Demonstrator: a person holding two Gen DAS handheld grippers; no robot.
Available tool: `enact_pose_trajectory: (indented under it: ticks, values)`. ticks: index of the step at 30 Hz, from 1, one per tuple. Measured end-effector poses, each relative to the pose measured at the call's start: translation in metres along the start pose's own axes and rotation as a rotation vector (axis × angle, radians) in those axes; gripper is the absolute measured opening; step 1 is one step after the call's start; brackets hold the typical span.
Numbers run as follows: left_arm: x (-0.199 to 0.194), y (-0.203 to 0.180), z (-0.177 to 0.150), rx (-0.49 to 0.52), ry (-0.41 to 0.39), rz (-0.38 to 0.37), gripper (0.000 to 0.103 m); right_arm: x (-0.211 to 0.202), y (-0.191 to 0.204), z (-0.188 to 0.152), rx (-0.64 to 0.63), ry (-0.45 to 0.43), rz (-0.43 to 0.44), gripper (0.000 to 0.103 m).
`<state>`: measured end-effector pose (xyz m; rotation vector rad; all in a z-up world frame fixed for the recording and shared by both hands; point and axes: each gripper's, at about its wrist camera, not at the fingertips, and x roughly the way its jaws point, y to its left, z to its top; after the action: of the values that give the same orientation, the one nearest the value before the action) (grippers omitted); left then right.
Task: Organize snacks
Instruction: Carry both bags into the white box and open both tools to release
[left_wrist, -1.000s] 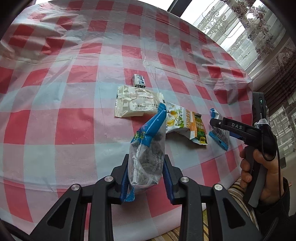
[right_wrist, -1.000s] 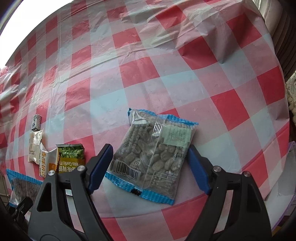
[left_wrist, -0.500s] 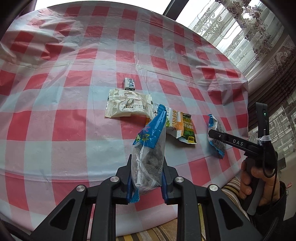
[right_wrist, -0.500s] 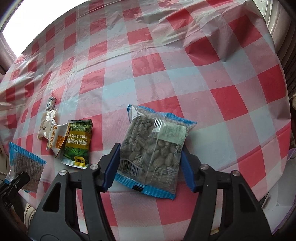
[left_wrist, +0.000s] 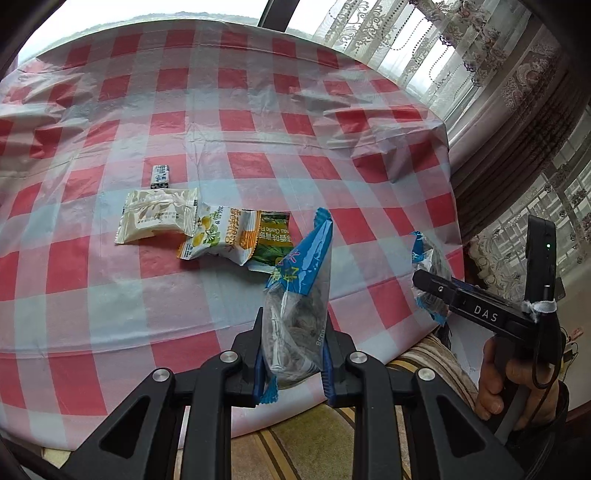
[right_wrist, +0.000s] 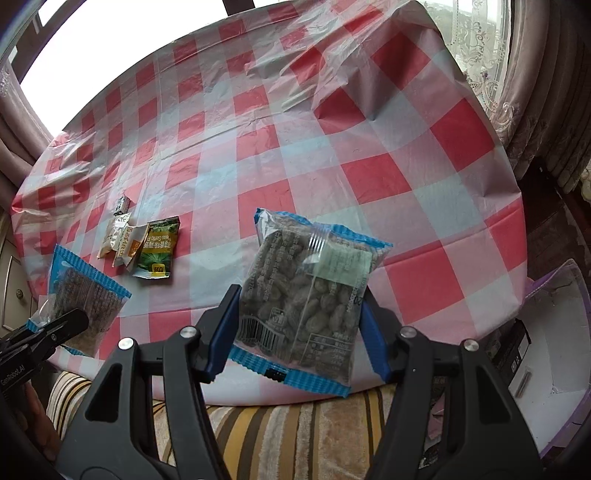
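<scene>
My left gripper is shut on a clear blue-edged bag of dark snacks, held edge-on above the table's near edge; it also shows in the right wrist view. My right gripper is shut on a similar blue-edged bag of nuts, lifted off the table; it also shows in the left wrist view. On the red checked tablecloth lie a cream packet, an orange-and-white packet, a green packet and a small candy.
A striped cushion lies below the table's near edge. Curtains hang at the right. A white box with a purple rim stands low at the right.
Both grippers have lifted their bags off the table and drawn back toward the near edge. The right gripper closed on its bag.
</scene>
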<state>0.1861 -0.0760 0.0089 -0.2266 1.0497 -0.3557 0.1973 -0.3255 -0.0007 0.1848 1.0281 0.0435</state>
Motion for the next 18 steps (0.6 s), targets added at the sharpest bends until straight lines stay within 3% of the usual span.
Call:
enact_pose_trajectory:
  ticks: [18]
  values:
    - [0.045,-0.142,-0.001,0.222,0.078,-0.094,0.024,-0.040,-0.123,-0.044,0.186,-0.053,-0.040,0.064]
